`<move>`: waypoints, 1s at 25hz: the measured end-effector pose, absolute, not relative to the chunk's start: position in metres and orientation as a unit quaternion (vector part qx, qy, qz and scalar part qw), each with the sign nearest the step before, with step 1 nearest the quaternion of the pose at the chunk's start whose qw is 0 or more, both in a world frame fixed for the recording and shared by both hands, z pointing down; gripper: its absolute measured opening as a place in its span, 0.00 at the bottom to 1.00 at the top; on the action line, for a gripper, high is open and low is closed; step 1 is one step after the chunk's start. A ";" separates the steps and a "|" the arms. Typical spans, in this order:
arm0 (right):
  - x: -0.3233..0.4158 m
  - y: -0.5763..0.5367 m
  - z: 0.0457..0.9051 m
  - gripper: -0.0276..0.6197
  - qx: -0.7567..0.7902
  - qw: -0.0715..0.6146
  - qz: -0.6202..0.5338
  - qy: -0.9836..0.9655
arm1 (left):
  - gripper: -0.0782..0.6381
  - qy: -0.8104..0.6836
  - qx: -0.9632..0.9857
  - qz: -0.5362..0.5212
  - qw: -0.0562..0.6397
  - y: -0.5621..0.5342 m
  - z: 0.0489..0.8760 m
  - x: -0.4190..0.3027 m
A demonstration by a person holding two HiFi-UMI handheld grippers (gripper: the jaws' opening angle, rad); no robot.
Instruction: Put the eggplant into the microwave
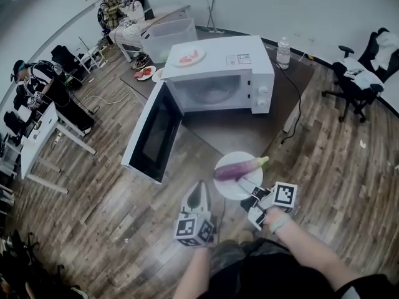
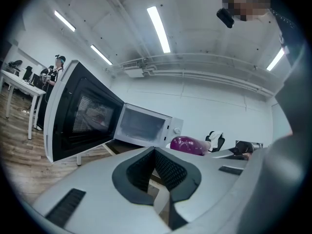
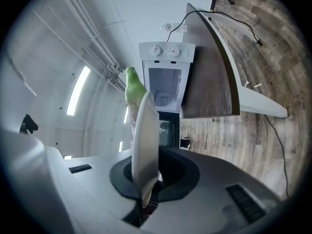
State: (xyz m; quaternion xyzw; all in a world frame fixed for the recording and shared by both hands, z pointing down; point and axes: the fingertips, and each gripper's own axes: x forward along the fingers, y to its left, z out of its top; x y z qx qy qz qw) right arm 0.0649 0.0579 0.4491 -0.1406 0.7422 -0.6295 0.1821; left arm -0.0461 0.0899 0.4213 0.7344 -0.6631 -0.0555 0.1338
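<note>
Eggplant (image 1: 239, 169): lay across white plate (image 1: 225, 189), short of open-doored microwave (image 1: 218, 73) on tabletop (image 1: 249, 132). Right tool (image 1: 247, 189): pinched tight on plate rim and carried plate with eggplant. Left tool (image 1: 200, 189): closed on nothing, hung just beside plate.

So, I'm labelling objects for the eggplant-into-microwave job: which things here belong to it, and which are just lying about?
Part of the job: eggplant; white plate under it, clamped by the right gripper; microwave, door open.
Lying about: water bottle; plate of food on the microwave; clear bin; office chair.
</note>
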 end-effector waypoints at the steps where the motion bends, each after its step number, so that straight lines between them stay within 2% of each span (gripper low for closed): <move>1: 0.065 0.055 0.450 0.05 -0.141 0.182 -0.631 0.741 | 0.11 -0.662 0.735 -0.055 0.135 0.088 0.422 -0.045; 13: 0.047 0.021 0.457 0.05 -0.143 0.179 -0.642 0.731 | 0.11 -0.660 0.736 -0.046 0.141 0.058 0.428 -0.057; 25: 0.017 -0.048 0.460 0.05 -0.149 0.186 -0.636 0.734 | 0.11 -0.631 0.766 -0.015 0.120 -0.006 0.433 -0.077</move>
